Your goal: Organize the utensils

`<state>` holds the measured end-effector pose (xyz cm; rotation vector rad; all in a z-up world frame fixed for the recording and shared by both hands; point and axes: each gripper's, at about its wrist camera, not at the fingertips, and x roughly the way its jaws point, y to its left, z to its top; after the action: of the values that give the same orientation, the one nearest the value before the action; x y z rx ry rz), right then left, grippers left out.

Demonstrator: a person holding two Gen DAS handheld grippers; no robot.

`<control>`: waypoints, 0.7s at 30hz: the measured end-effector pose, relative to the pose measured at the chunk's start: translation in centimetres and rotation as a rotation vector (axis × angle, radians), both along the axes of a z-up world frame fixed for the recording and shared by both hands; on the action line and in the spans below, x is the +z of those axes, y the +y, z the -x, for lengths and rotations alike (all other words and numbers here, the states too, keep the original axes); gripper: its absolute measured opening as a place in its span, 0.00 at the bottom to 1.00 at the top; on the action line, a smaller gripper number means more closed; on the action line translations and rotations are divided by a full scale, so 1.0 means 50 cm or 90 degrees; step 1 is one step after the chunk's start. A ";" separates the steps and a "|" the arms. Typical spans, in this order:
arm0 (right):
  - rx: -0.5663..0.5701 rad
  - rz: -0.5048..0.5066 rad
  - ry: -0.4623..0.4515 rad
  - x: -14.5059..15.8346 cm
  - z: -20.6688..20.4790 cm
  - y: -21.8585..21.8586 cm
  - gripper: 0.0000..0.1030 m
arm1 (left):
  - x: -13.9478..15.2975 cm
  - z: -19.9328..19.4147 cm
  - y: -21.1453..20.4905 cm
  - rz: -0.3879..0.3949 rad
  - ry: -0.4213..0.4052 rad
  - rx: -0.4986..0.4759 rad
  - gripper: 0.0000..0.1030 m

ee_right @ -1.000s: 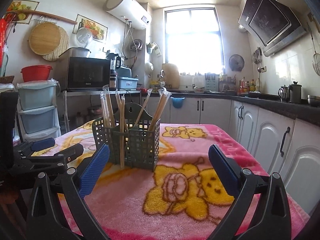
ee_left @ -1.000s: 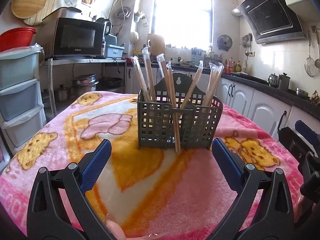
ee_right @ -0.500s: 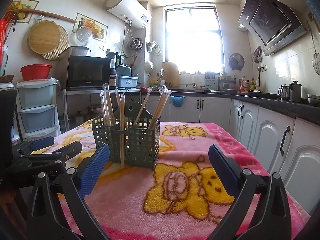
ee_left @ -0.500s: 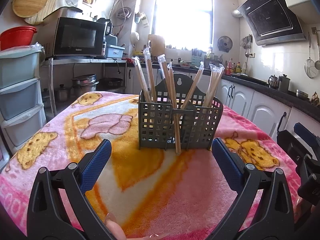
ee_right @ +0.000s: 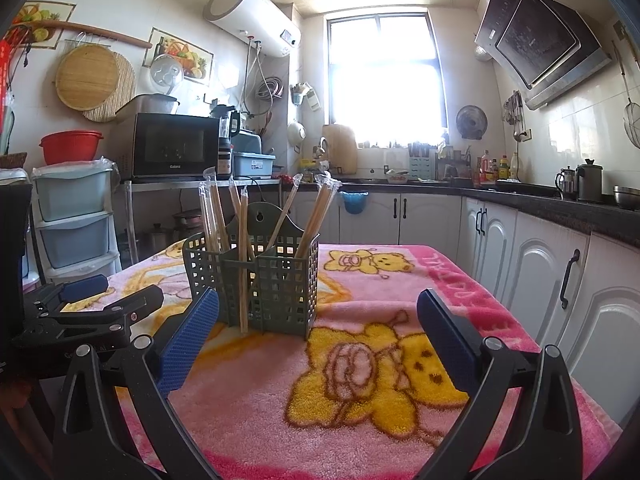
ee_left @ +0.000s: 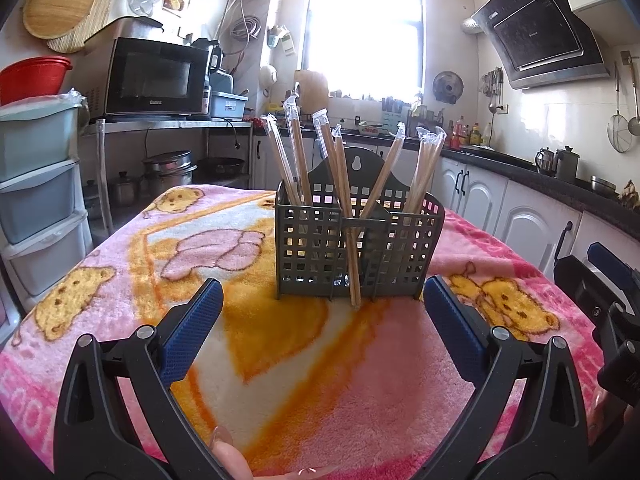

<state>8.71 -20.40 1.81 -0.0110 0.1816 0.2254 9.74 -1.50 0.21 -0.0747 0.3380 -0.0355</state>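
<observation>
A grey-green slotted utensil holder (ee_left: 356,248) stands on the pink bear blanket (ee_left: 312,380), also in the right wrist view (ee_right: 256,288). Several wrapped chopstick pairs (ee_left: 296,152) stand in its compartments; one pair (ee_left: 348,232) leans against its front, outside. My left gripper (ee_left: 322,320) is open and empty, just short of the holder. My right gripper (ee_right: 318,328) is open and empty, to the holder's right. The left gripper also shows in the right wrist view (ee_right: 92,308), and the right gripper in the left wrist view (ee_left: 608,280).
The blanket-covered table (ee_right: 400,400) fills the foreground. Plastic drawers (ee_left: 36,184) and a microwave (ee_left: 156,78) stand to the left. White cabinets and a dark counter (ee_right: 540,208) run along the right, close to the table edge.
Both views have shifted only slightly; the holder and chopsticks stay put and both grippers stay open.
</observation>
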 end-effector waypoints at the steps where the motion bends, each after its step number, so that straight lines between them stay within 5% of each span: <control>1: -0.001 0.000 -0.001 0.000 0.000 0.000 0.94 | 0.000 0.000 0.000 0.000 0.000 0.000 0.90; 21: 0.000 0.000 -0.002 0.000 0.003 0.000 0.94 | 0.001 0.000 0.001 0.002 0.000 0.002 0.90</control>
<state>8.57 -20.38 1.83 -0.0109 0.1783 0.2257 9.72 -1.45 0.25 -0.0776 0.3377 -0.0328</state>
